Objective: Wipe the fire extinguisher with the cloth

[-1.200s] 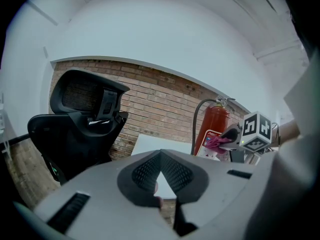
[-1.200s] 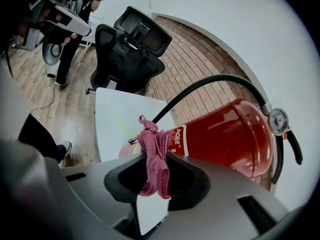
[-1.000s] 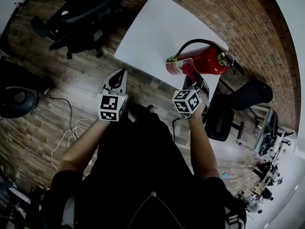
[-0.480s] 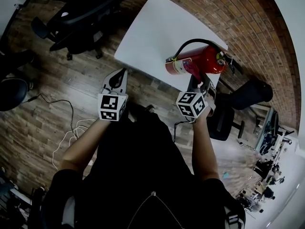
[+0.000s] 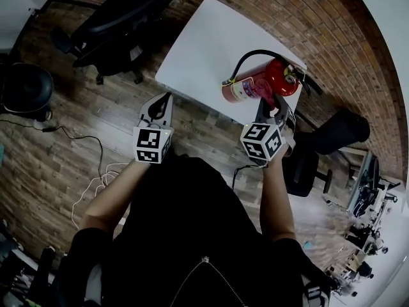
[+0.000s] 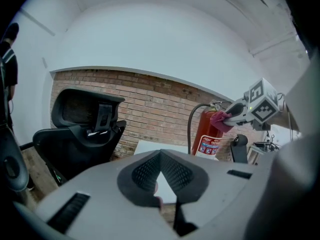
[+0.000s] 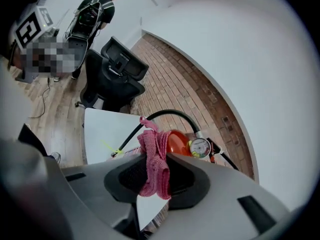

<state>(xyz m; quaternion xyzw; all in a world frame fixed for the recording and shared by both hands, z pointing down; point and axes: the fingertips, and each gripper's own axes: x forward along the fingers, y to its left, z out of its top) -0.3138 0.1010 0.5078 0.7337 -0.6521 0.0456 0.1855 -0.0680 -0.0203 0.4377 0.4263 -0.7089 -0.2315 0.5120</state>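
Note:
A red fire extinguisher [image 5: 259, 83] with a black hose stands on the near right corner of the white table [image 5: 204, 37]. My right gripper [image 5: 273, 101] is against its side, shut on a pink cloth [image 7: 152, 159]. In the right gripper view the extinguisher [image 7: 177, 141] and its pressure gauge [image 7: 199, 147] sit just behind the cloth. The left gripper view shows the extinguisher [image 6: 207, 131] with the cloth [image 6: 220, 120] pressed to its upper body. My left gripper [image 5: 161, 102] hangs off the table's near edge, its jaws together with nothing between them.
Black office chairs [image 5: 115, 18] stand at the table's far left, and another chair [image 5: 319, 152] is at the right. Cables [image 5: 89, 184] lie on the wooden floor. A brick wall [image 5: 307, 18] runs behind the table. A person [image 7: 97, 9] stands far off.
My right gripper with the cloth has slid to the right along the extinguisher, towards its valve end. The left gripper has stayed where it was.

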